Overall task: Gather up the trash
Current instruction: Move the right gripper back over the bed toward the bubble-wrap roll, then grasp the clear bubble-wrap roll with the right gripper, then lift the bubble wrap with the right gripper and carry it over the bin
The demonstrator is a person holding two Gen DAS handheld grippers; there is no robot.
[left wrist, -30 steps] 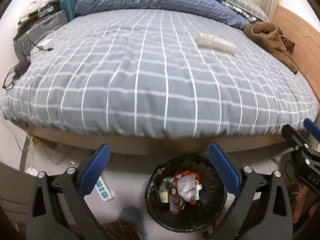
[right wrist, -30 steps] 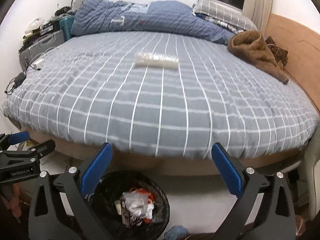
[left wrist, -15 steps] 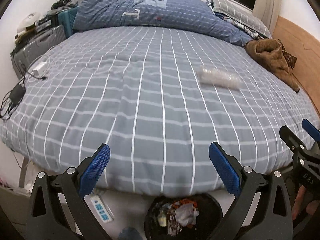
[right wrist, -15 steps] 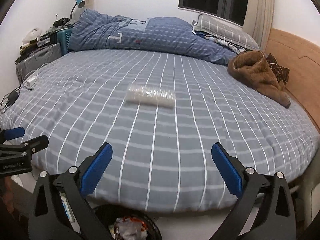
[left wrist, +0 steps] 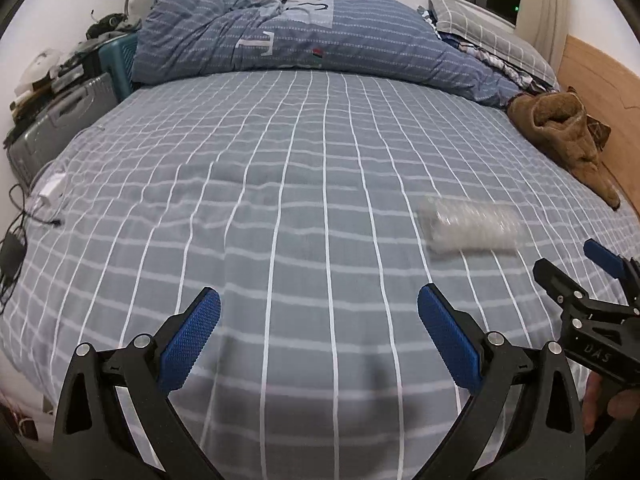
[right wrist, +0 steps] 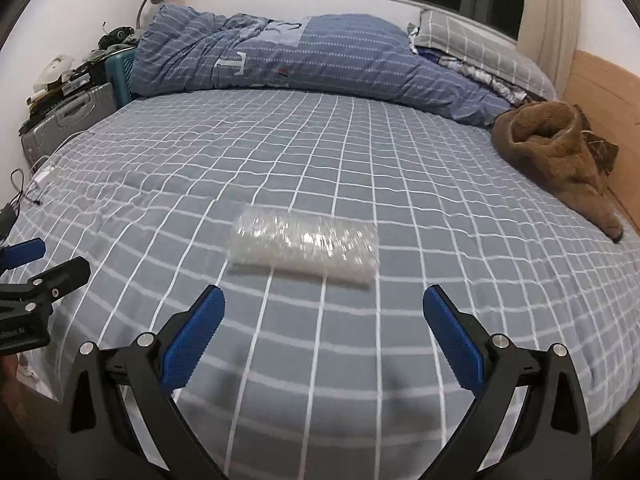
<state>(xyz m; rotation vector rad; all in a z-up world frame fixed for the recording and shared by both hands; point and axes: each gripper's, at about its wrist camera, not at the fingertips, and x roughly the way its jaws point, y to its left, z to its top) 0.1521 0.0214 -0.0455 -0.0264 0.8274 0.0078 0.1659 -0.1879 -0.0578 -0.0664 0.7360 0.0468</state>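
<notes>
A clear crinkled plastic wrapper (right wrist: 306, 245) lies flat on the grey checked bedspread (right wrist: 360, 168). It also shows in the left wrist view (left wrist: 472, 226), to the right. My right gripper (right wrist: 322, 320) is open and empty, just short of the wrapper and centred on it. My left gripper (left wrist: 318, 326) is open and empty over the near part of the bed, left of the wrapper. The right gripper shows at the right edge of the left wrist view (left wrist: 592, 280). The trash bin is out of view.
A bunched blue duvet (right wrist: 300, 56) and pillow (right wrist: 480, 52) lie at the back of the bed. A brown garment (right wrist: 560, 152) lies at the right by the wooden headboard (right wrist: 600, 92). A suitcase (right wrist: 68, 120), clutter and cables (left wrist: 16, 236) stand at the left.
Both grippers rose from floor level by the trash bin and moved forward over the bed. The bin dropped out of view. The wrapper is now much closer to the right gripper.
</notes>
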